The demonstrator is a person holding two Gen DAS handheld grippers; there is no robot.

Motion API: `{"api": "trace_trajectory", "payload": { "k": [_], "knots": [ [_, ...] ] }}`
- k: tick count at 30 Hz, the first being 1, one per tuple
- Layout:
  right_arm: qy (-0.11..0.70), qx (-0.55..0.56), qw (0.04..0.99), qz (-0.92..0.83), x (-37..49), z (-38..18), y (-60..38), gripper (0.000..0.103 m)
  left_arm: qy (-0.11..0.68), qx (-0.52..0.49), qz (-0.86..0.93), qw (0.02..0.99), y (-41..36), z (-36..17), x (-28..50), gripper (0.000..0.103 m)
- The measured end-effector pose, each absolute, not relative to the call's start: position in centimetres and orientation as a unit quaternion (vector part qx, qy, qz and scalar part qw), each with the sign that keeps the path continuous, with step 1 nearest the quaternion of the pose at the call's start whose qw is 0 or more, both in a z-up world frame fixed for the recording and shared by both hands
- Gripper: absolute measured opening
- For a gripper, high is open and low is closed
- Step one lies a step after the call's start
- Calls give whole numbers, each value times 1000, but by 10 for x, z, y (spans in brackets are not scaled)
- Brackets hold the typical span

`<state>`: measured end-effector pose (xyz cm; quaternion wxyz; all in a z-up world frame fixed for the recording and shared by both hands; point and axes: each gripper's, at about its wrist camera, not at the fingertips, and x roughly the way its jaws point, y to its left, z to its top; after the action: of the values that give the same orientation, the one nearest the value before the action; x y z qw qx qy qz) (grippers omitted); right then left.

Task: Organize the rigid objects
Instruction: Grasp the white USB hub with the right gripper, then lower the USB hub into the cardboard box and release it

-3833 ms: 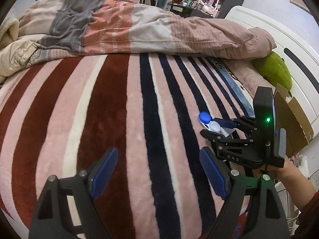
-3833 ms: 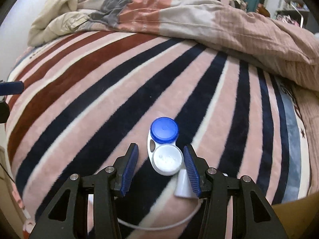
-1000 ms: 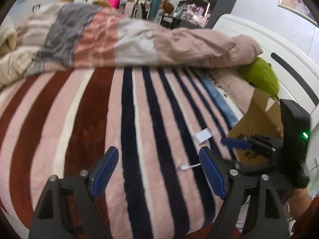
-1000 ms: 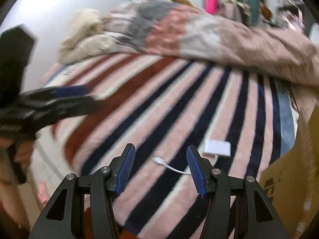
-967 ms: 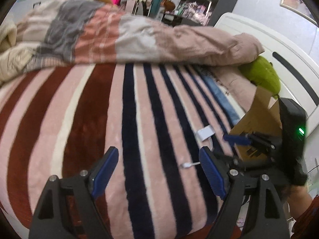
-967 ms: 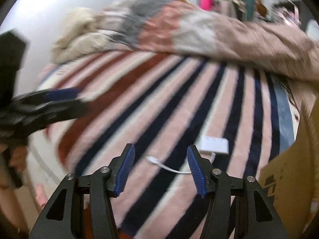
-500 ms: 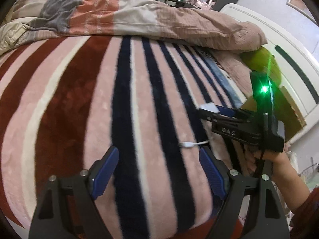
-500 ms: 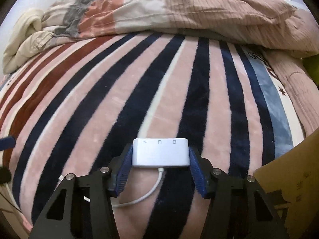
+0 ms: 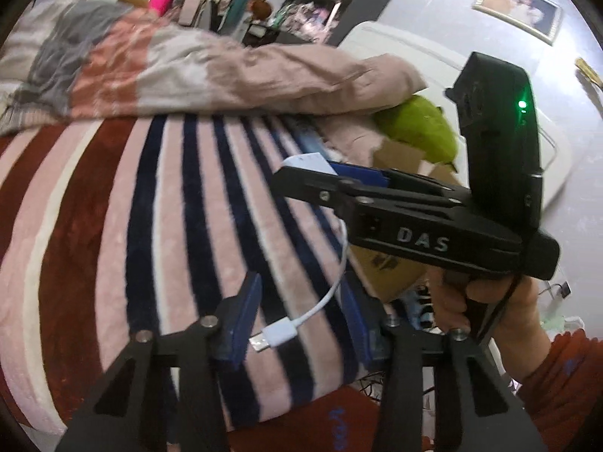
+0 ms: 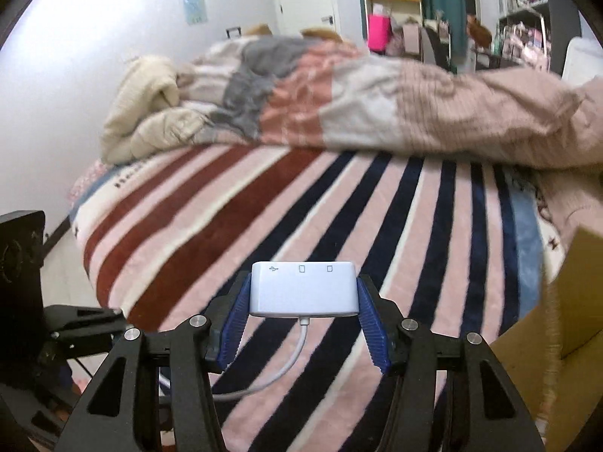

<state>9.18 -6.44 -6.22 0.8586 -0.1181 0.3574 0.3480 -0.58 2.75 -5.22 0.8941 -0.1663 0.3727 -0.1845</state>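
Adapter (image 10: pixel 303 289), white, with cable (image 9: pixel 331 282): now lifted clear of the striped bed blanket (image 10: pixel 211 226), where half a second ago it lay flat. My right claw (image 10: pixel 303 312) grips it by both ends; plug (image 9: pixel 273 337) dangles between the parted, empty fingers of my left claw (image 9: pixel 301 320). Pickup done, I judge; cardboard box (image 10: pixel 576 301) at right likely receives it next.

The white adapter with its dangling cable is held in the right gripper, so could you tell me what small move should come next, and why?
Probably carry it right, over the brown cardboard box. The right gripper is shut on the white rectangular adapter, which is lifted off the striped blanket, and its cable plug hangs free between the left gripper's open fingers.
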Motion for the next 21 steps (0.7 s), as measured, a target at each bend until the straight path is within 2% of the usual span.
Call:
{"api": "trace_trajectory", "payload": {
  "k": [1, 3, 13, 21],
  "knots": [
    [351, -118, 862, 347, 89, -57, -67, 51, 368, -160, -188, 897, 21, -44, -9, 24],
    [339, -113, 867, 347, 84, -45, -77, 51, 362, -151, -192, 900, 12, -33, -10, 20],
    [304, -66, 895, 318, 91, 2, -168, 51, 363, -83, -246, 895, -78, 2, 19, 21],
    [312, -34, 915, 253, 125, 8, -250, 51, 376, -42, -279, 882, -144, 2, 59, 20]
  ]
}}
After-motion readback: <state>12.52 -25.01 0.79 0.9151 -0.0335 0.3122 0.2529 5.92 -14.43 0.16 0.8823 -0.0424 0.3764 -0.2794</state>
